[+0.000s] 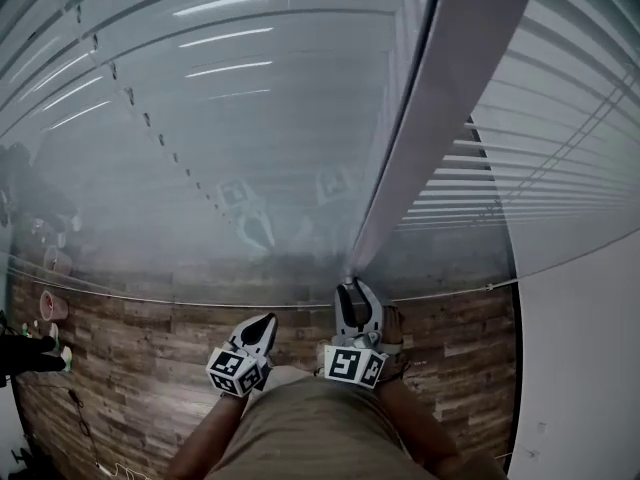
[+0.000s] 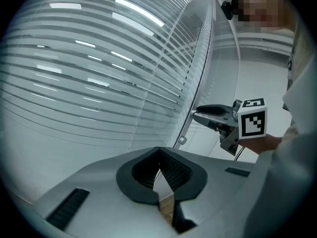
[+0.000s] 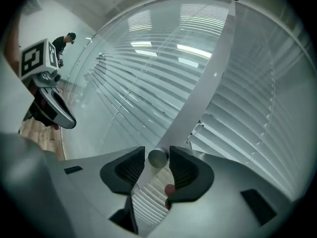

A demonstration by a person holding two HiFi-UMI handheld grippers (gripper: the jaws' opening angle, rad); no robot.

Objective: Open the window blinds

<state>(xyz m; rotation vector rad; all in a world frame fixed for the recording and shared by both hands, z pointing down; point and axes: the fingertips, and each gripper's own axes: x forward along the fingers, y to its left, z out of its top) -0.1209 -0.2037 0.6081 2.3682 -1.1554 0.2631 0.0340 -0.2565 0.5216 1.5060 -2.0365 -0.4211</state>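
The window blinds point(image 1: 560, 118) hang behind glass on both sides of a pale upright frame post point(image 1: 430, 118). Left of the post their slats are hard to read in the head view, washed out by ceiling-light reflections, and their tops are cut off. The right hand-held gripper point(image 1: 357, 293) is at the foot of the post. In its own view point(image 3: 157, 153) its jaws stand apart around a small round metal knob point(image 3: 158, 157), with a sliver of space on one side, so the pads do not clamp it. In the head view the jaws cover that knob; the left gripper view shows it just beside the post's base point(image 2: 182, 141). The left hand-held gripper point(image 1: 265, 323) hangs beside the right one over the wood-plank floor point(image 1: 130, 348), its jaw tips point(image 2: 159, 152) closed together on nothing. Marker cubes hide most of both hands.
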